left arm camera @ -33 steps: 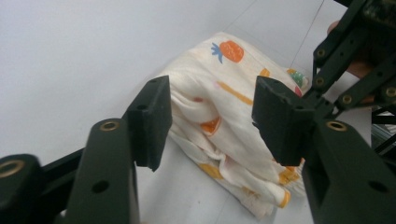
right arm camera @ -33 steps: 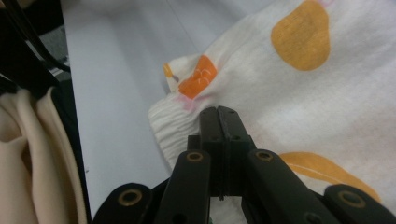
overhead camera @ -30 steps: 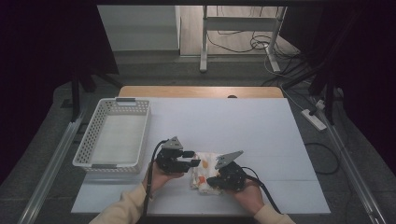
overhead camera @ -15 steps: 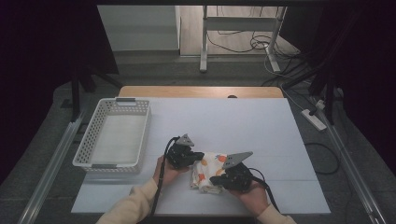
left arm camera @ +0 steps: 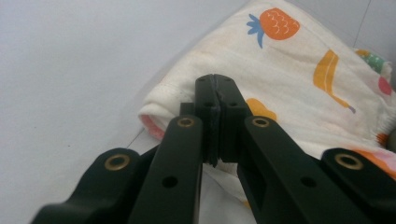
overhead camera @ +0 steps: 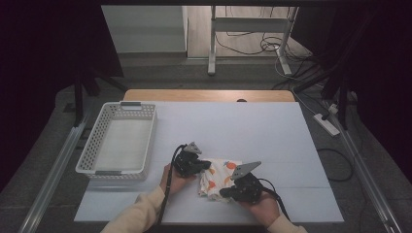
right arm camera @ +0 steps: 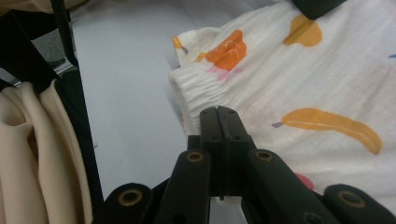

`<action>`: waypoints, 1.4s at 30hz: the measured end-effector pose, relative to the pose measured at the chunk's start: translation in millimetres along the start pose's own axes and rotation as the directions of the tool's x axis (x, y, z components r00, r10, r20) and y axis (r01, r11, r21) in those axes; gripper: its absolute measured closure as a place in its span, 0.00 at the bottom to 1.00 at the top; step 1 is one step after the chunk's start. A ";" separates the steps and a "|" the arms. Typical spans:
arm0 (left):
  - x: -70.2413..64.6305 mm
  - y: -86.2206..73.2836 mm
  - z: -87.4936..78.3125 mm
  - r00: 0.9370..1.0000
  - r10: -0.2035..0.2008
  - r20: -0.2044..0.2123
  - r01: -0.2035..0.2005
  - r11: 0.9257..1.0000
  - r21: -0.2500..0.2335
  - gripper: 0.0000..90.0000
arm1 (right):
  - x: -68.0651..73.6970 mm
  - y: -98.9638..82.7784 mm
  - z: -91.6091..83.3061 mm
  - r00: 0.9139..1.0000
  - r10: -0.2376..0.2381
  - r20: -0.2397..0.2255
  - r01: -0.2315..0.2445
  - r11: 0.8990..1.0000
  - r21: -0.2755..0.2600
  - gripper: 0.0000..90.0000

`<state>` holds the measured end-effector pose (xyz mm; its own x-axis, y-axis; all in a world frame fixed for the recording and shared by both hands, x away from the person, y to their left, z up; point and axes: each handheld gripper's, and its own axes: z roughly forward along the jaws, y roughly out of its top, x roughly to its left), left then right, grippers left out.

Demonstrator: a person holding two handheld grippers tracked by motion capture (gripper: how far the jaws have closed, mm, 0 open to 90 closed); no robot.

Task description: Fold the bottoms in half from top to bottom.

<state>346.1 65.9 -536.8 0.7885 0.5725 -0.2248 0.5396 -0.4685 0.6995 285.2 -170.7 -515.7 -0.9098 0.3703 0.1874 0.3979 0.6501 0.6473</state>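
Sitting empty at far left is the white basket (overhead camera: 116,141); next, the left tongs (overhead camera: 206,166) are pinching the cloth's (overhead camera: 219,177) left edge, having just closed. The fruit-print cloth lies folded on the worktop (overhead camera: 243,126), right tongs (overhead camera: 224,193) clamped on its near hem.

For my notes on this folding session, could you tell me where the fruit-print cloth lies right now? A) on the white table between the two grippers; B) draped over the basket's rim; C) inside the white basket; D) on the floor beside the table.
A: in the high view the fruit-print cloth lies on the white table between the left gripper and the right gripper, well apart from the white basket.
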 end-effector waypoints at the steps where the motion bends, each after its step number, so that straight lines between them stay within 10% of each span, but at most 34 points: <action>1: 0.0 0.0 0.0 1.000 0.000 0.000 0.000 1.000 0.000 0.98 | 0.0 0.0 0.0 1.000 0.000 0.000 0.000 1.000 0.000 0.99; 12: 7.0 7.0 -15.8 0.999 -0.019 -0.039 0.017 0.999 -0.050 0.98 | 5.4 17.1 -6.6 0.998 -0.057 0.005 0.057 0.992 -0.114 0.99; 31: 7.4 -0.6 -3.5 0.999 -0.024 -0.026 0.023 1.000 -0.016 0.98 | 7.9 16.7 15.3 0.995 -0.050 -0.090 0.047 0.998 -0.029 0.99; 42: 6.0 -0.7 -3.7 0.999 -0.018 -0.033 0.018 1.000 -0.013 0.98 | -44.5 17.0 -22.9 0.990 0.090 0.110 -0.071 0.984 -0.161 0.99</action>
<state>349.3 72.2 -536.1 0.7684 0.6029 -0.2148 0.5495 -0.4494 0.7043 329.7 -191.4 -496.1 -0.8520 0.4979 0.1621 0.4374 0.5065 0.7431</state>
